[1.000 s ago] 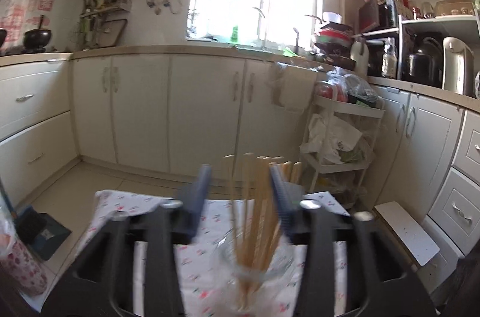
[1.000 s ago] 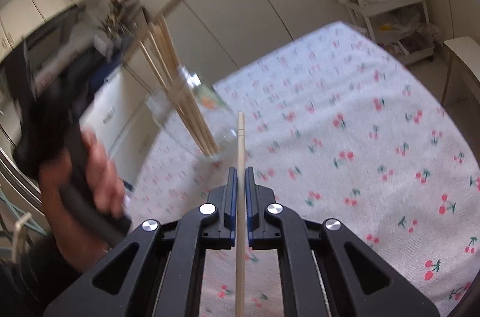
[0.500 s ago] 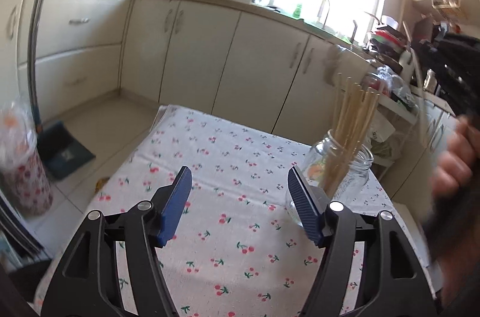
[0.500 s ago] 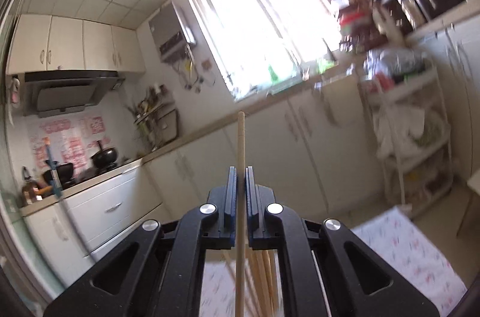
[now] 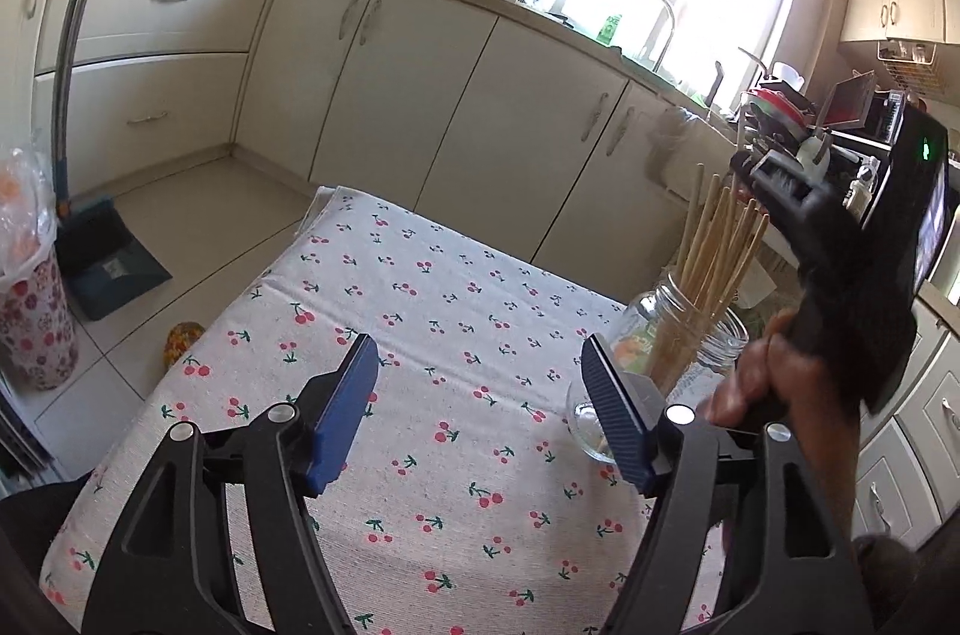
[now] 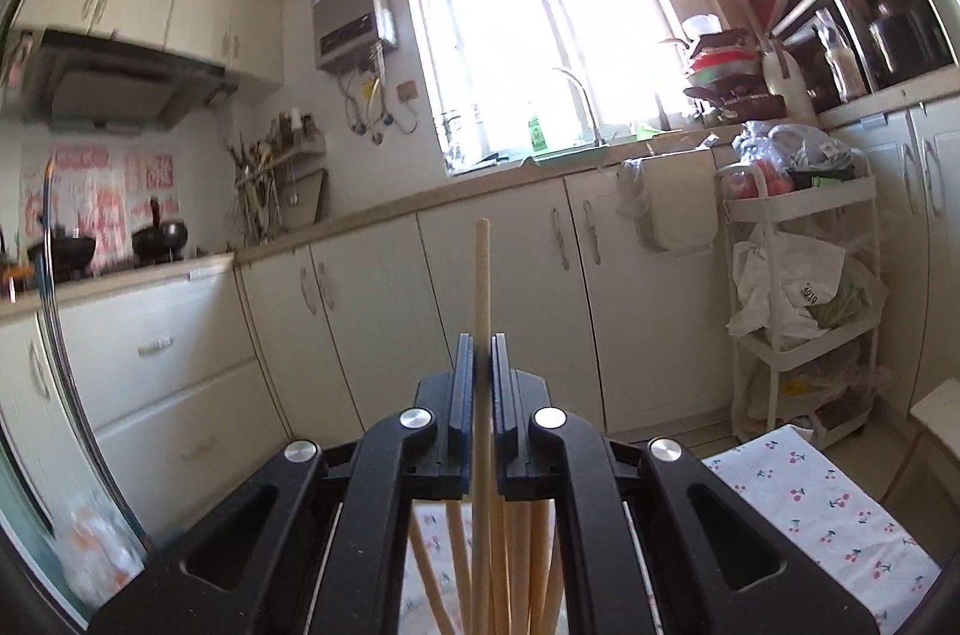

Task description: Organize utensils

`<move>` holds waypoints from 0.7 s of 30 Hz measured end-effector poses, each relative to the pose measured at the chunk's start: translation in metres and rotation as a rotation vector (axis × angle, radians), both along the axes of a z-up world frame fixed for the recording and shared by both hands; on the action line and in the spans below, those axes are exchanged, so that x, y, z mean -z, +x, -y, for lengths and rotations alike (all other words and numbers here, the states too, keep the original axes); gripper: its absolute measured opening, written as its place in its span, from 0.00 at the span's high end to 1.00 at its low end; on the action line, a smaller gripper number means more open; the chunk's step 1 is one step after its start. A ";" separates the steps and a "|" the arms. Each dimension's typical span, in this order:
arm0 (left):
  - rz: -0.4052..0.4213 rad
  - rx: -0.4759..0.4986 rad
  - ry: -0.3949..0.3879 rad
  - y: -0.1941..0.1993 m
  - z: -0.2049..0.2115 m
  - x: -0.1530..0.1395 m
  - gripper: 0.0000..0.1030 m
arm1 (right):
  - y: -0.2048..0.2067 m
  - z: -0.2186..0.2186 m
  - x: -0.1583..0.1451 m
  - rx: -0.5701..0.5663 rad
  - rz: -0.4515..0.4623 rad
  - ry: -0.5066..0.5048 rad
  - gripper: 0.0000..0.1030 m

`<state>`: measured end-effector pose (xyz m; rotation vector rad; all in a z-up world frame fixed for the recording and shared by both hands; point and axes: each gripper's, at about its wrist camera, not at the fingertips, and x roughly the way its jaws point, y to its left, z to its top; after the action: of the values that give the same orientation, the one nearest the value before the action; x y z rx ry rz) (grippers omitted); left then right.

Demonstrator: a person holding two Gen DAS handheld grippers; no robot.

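A pale wooden chopstick (image 6: 482, 311) stood upright at frame centre, clamped in the right hand-held gripper (image 6: 479, 365); the left hand-held gripper (image 5: 480, 413) gaped apart.

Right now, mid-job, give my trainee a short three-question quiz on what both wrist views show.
1. True or false: the left tongs hold a chopstick.
2. What do the right tongs grip? A) spoon B) one wooden chopstick C) jar lid
3. Fill in: the bundle of chopsticks stands in a glass ____ on the cherry-print cloth.

Key: 1 false, they are open and hold nothing; 2 B, upright above the bundle; 3 jar.
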<state>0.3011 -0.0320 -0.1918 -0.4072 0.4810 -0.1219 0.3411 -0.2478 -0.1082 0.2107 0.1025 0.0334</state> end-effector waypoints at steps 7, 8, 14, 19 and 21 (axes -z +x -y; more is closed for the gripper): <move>-0.014 -0.017 -0.006 0.002 -0.002 0.002 0.31 | -0.028 -0.004 0.013 -0.014 -0.046 -0.068 0.94; -0.015 -0.019 -0.004 0.002 -0.002 0.003 0.30 | -0.033 -0.004 0.015 -0.018 -0.058 -0.076 0.94; -0.024 -0.021 0.055 0.001 0.007 -0.002 0.23 | -0.065 0.000 0.015 -0.048 -0.148 -0.101 0.74; -0.091 0.022 0.167 -0.012 0.017 -0.025 0.14 | -0.109 0.013 0.004 -0.061 -0.294 -0.066 0.39; -0.105 0.039 0.226 -0.026 0.020 -0.042 0.10 | -0.126 0.017 0.001 -0.065 -0.356 -0.054 0.33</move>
<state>0.2754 -0.0517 -0.1502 -0.1831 0.5996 -0.0825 0.2147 -0.2650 -0.1097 0.1576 0.4645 0.0573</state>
